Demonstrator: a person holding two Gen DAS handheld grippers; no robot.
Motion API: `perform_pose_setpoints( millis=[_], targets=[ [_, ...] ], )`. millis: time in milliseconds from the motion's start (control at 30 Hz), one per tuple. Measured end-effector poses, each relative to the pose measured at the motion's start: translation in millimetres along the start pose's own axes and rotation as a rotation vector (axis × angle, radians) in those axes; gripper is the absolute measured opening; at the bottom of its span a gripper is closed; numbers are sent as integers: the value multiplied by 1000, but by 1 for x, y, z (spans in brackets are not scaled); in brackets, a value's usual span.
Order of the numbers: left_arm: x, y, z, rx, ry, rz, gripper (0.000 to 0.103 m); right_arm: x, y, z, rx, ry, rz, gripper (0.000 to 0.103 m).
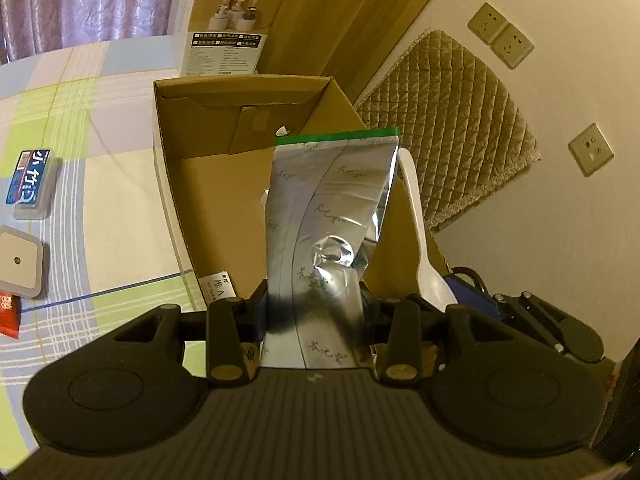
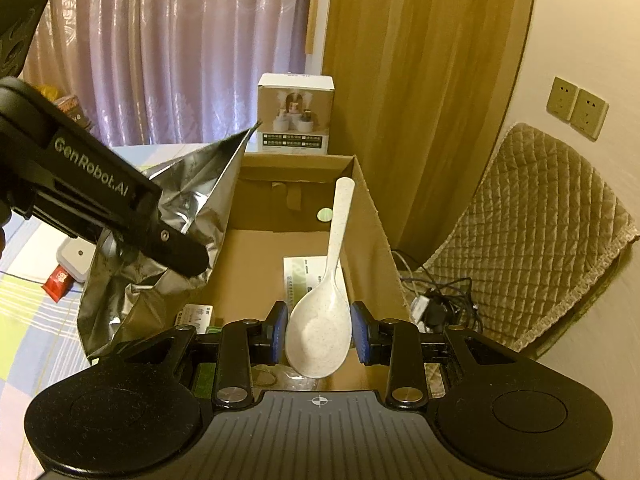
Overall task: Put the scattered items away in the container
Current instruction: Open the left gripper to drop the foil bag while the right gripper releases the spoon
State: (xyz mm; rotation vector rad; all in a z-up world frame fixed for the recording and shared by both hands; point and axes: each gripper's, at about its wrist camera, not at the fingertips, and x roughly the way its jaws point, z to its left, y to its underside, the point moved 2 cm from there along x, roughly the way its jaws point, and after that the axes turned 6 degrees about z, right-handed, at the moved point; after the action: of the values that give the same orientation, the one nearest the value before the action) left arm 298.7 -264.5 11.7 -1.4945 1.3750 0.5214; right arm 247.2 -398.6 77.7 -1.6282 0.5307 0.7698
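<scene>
An open cardboard box (image 1: 240,84) stands on the checked sheet. My left gripper (image 1: 314,300) is shut on the lower part of a crumpled silver foil bag (image 1: 332,200) with a green top edge, which hangs over the box's near side. My right gripper (image 2: 319,330) is shut on the bowl of a white speckled spoon (image 2: 339,232), its blue pads (image 2: 280,328) pressing both sides. The handle points away over the box (image 2: 372,232), along its right wall. In the right wrist view the left gripper (image 2: 188,260) and the bag (image 2: 200,200) are at the left. The spoon (image 1: 412,208) also shows beside the bag.
On the sheet left of the box lie a blue carton (image 1: 32,178), a white square device (image 1: 18,262) and a red packet (image 1: 8,314). A white product box (image 1: 230,20) stands behind. A paper slip (image 2: 304,276) lies inside. A quilted chair (image 2: 540,232) and cables (image 2: 440,304) are to the right.
</scene>
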Motion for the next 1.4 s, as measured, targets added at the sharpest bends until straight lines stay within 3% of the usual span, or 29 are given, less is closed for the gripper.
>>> perform_pose_setpoints(
  millis=[633, 767, 1400],
  targets=[
    [0, -8, -2, -59, 56, -21, 36, 4, 4, -2, 4, 6, 9, 36],
    [3, -6, 1, -64, 50, -20, 33, 4, 5, -3, 5, 6, 9, 36],
    [-24, 21, 26, -47, -14, -47, 44, 1, 0, 18, -47, -34, -16, 37]
  ],
)
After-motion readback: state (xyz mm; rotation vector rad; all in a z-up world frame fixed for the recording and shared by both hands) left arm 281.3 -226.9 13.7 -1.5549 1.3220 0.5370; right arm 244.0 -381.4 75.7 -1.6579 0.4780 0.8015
